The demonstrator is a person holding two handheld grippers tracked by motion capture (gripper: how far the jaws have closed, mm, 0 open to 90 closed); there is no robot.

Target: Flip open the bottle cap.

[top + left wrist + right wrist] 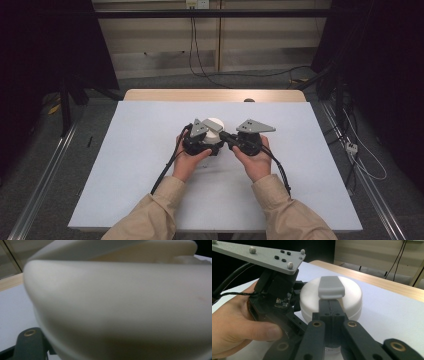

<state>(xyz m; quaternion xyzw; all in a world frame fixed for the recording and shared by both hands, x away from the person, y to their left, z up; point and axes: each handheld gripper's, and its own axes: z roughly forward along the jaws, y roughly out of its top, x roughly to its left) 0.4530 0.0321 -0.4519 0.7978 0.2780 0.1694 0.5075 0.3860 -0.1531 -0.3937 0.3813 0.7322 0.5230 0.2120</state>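
Both grippers meet mid-table: left gripper [212,141] clamps the white round container [214,125]; right gripper [226,136], at its 3 o'clock, jaws pressed together against it.

High view: from above the person's side, facing forward and down over the whole white table [150,165], far from the white round container [214,123] at its middle. Left gripper view: pressed close against that container [120,305], blurred, facing its side wall. Right gripper view: low, just beside the container [352,298], facing across it toward the table's far wooden edge [387,285]. All three views share the container.
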